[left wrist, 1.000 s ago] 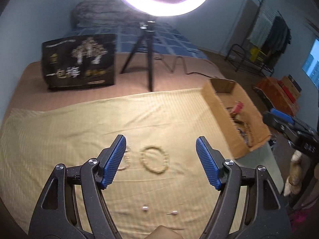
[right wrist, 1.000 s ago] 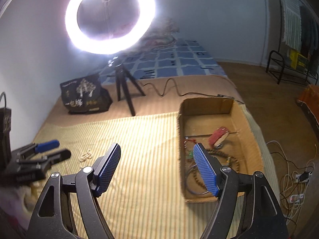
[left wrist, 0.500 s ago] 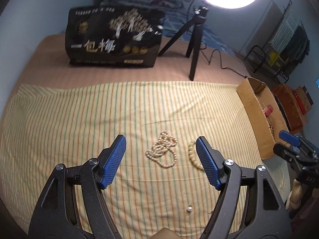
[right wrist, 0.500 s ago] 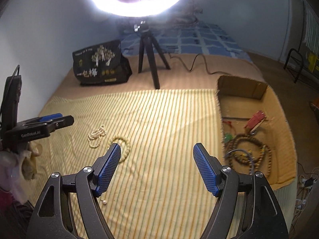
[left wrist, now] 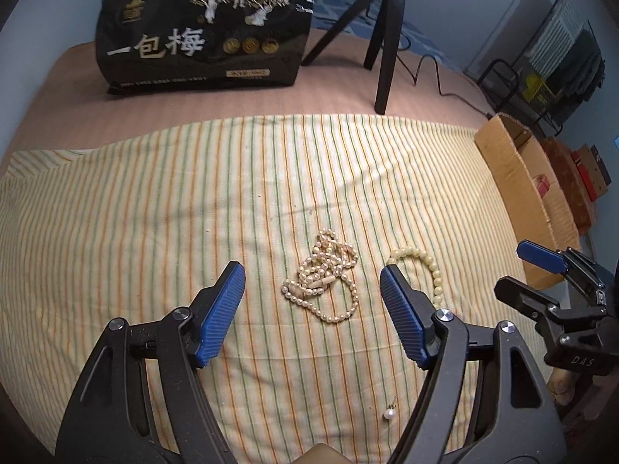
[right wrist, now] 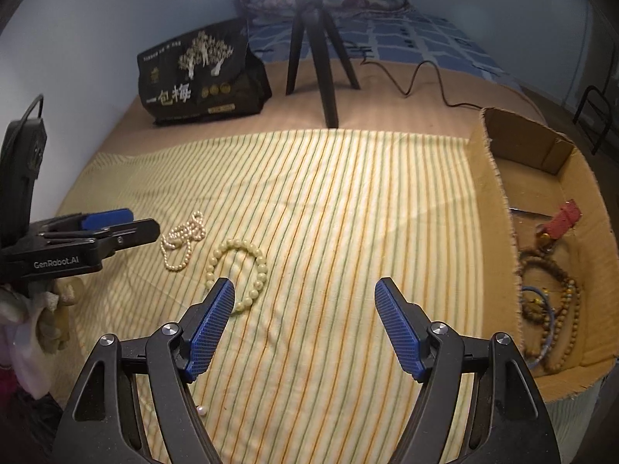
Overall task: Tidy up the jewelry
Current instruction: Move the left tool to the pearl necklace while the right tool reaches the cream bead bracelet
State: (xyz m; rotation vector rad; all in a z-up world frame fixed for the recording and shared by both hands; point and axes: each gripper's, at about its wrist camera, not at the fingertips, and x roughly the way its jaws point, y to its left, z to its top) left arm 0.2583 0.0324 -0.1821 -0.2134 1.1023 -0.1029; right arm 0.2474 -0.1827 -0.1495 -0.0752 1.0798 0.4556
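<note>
Striped cloth (left wrist: 193, 212) covers most of the bed. Cardboard box (right wrist: 549, 208) at its right edge, w/ brown bead strands (right wrist: 557, 309) and a red piece inside; other bits in there too tangled to make out. Black printed bag (left wrist: 201, 27) and tripod (right wrist: 317, 50) stand behind the cloth. Left gripper (left wrist: 312, 295) and right gripper (right wrist: 304, 319) both w/ jaws wide apart, holding nothing. Pearl necklace (left wrist: 325, 278) heaped on cloth btwn the left's fingers; pale bead bracelet (right wrist: 240, 274) just beside it, by the right's left finger. Loose pearl (left wrist: 389, 425) near the front edge.
</note>
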